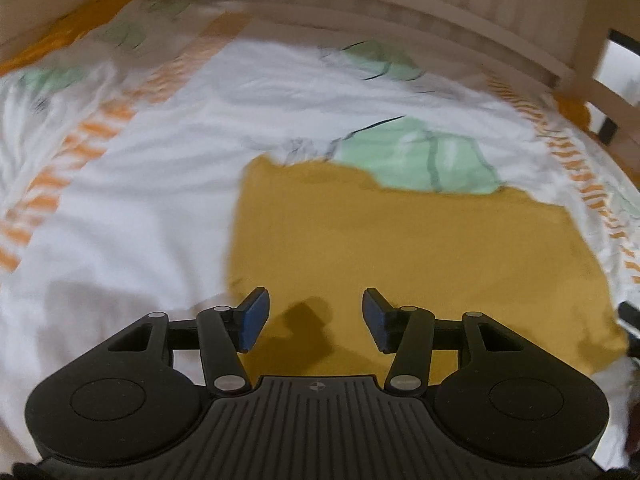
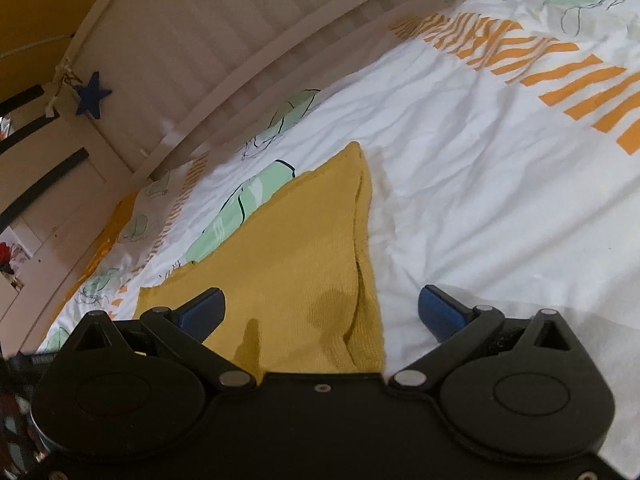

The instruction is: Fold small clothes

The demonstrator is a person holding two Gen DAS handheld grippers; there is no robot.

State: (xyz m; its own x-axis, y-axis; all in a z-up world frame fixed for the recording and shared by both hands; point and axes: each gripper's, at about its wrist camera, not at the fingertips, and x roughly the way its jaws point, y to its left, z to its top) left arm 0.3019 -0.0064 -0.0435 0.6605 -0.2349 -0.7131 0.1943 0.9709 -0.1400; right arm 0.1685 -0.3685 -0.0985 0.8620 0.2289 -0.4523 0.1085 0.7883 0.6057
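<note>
A small mustard-yellow knit garment lies flat on a white bed sheet printed with orange stripes and green leaves. My left gripper hovers over the garment's near edge, jaws apart with nothing between the blue pads; its shadow falls on the cloth. In the right wrist view the same garment shows a folded ridge along its right side. My right gripper stands wide open above the near end of that ridge, its pads clear of the cloth.
A pale wooden slatted bed rail curves along the far side of the sheet. In the right wrist view the rail carries a dark blue star. White sheet spreads to the right of the garment.
</note>
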